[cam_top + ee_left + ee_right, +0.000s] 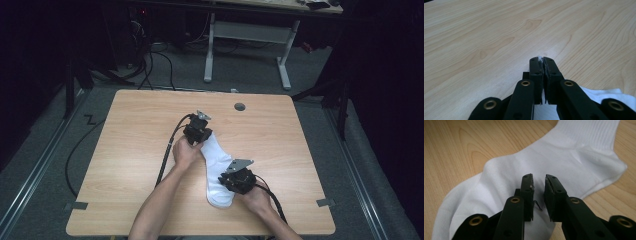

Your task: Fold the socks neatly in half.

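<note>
While pinned flat on table (130, 150): white sock (218, 165), long axis running from left gripper (541, 60), clamped on thin cloth at far end, toward right gripper (539, 181), slightly parted, empty, poised directly over sock's middle.

Light wooden table (130, 150), grey carpet floor (45, 165), white-legged desk (247, 37) behind

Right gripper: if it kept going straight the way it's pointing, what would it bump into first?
Probably the white sock. The right gripper points straight at it, jaws slightly apart over the fabric, with the wooden table beyond. How close the tips already are is hard to judge.
</note>
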### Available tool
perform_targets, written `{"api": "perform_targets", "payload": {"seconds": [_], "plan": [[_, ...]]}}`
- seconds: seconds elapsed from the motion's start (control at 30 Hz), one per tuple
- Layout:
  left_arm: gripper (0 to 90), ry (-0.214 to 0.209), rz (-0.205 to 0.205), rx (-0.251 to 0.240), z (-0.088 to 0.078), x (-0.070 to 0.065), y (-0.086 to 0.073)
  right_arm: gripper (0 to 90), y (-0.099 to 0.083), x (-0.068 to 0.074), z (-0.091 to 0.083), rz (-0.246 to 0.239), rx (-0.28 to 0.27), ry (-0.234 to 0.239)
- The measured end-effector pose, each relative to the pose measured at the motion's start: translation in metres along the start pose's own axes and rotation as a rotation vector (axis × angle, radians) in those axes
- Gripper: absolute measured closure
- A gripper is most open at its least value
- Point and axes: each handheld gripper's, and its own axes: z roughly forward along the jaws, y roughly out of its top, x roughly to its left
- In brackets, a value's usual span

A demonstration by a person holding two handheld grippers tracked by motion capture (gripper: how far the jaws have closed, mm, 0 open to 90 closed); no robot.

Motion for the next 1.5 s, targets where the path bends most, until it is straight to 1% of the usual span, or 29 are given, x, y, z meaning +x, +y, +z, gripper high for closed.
{"api": "perform_targets", "payload": {"seconds": [0.07,0.1,0.17,0.27,0.33,0.4,0.43,0.47,0.53,0.6,0.63,0.67,0.7,0.77,0.8,0.83,0.87,0.93,1.03,1.13,1.2,1.23,1.27,1.33,1.37,1.4,1.43,1.47,1.5], "plan": [[86.3,-0.015,0.004,-0.004,0.004,-0.002,0.003,84.5,0.000,0.004,-0.001,-0.035,-0.008,-0.022],[86.3,-0.021,-0.001,-0.001,0.007,-0.003,0.004,86.8,-0.001,0.006,-0.002,-0.042,-0.011,-0.028],[86.1,-0.032,-0.009,0.003,0.015,-0.003,0.003,89.7,-0.002,0.007,-0.003,-0.040,-0.018,-0.024],[85.4,-0.041,-0.019,0.016,0.025,-0.002,0.000,89.8,-0.003,0.007,-0.004,-0.043,-0.014,-0.024],[83.6,-0.049,-0.036,0.009,0.031,-0.001,-0.003,89.8,-0.004,0.006,-0.003,-0.038,-0.009,-0.012],[77.6,-0.046,-0.046,0.000,0.033,-0.001,-0.003,89.3,-0.004,0.004,-0.004,-0.028,-0.008,0.002],[73.8,-0.042,-0.042,-0.002,0.033,-0.001,-0.003,86.8,-0.004,0.003,-0.004,-0.022,-0.011,0.006],[69.9,-0.031,-0.034,-0.009,0.031,-0.002,-0.003,84.4,-0.005,0.002,-0.005,-0.016,-0.020,0.007],[64.7,-0.001,0.003,-0.021,0.023,-0.006,-0.003,80.5,-0.006,-0.002,-0.009,0.017,-0.047,0.011],[59.5,0.026,0.032,-0.029,0.011,-0.012,-0.003,78.0,-0.006,-0.008,-0.015,0.057,-0.079,-0.020],[57.4,0.024,0.032,-0.034,0.006,-0.014,-0.004,77.1,-0.006,-0.014,-0.018,0.091,-0.090,-0.040],[56.2,0.014,0.027,-0.043,-0.001,-0.017,-0.007,76.5,-0.006,-0.018,-0.020,0.115,-0.094,-0.052],[54.5,0.004,0.028,-0.040,-0.007,-0.021,-0.009,76.1,-0.006,-0.023,-0.022,0.139,-0.094,-0.070],[51.4,-0.003,0.057,-0.017,-0.018,-0.032,-0.019,74.6,-0.006,-0.033,-0.024,0.176,-0.097,-0.099],[51.3,-0.014,0.067,-0.009,-0.023,-0.038,-0.026,73.3,-0.006,-0.037,-0.023,0.201,-0.101,-0.100],[50.9,-0.023,0.079,0.008,-0.029,-0.045,-0.033,71.3,-0.006,-0.040,-0.022,0.210,-0.092,-0.108],[50.0,-0.029,0.094,0.027,-0.035,-0.052,-0.043,70.2,-0.006,-0.041,-0.021,0.210,-0.087,-0.123],[49.4,-0.044,0.100,0.041,-0.044,-0.061,-0.056,68.9,-0.006,-0.042,-0.018,0.218,-0.086,-0.119],[48.7,-0.083,0.065,0.042,-0.055,-0.072,-0.075,67.6,-0.004,-0.042,-0.011,0.204,-0.080,-0.127],[47.7,-0.108,0.032,0.028,-0.062,-0.081,-0.085,68.2,0.000,-0.042,-0.002,0.192,-0.055,-0.141],[47.2,-0.121,0.045,0.019,-0.067,-0.090,-0.089,69.0,0.000,-0.042,0.005,0.184,-0.029,-0.154],[47.2,-0.121,0.067,0.017,-0.070,-0.096,-0.090,69.3,-0.001,-0.043,0.008,0.176,-0.028,-0.160],[47.2,-0.115,0.085,0.013,-0.071,-0.102,-0.092,69.5,-0.001,-0.043,0.008,0.187,-0.034,-0.163],[48.0,-0.109,0.116,0.020,-0.071,-0.110,-0.094,70.3,0.000,-0.044,0.010,0.187,-0.032,-0.184],[48.2,-0.099,0.126,0.030,-0.069,-0.111,-0.094,70.8,0.001,-0.045,0.011,0.176,-0.030,-0.195],[48.4,-0.087,0.123,0.035,-0.065,-0.110,-0.094,71.3,0.003,-0.046,0.013,0.170,-0.029,-0.207],[49.2,-0.079,0.107,0.039,-0.061,-0.107,-0.093,71.4,0.005,-0.048,0.015,0.172,-0.030,-0.216],[49.5,-0.075,0.078,0.044,-0.056,-0.101,-0.092,71.4,0.007,-0.051,0.017,0.182,-0.027,-0.221],[49.6,-0.073,0.063,0.042,-0.055,-0.098,-0.092,71.6,0.009,-0.054,0.020,0.195,-0.027,-0.233]]}}
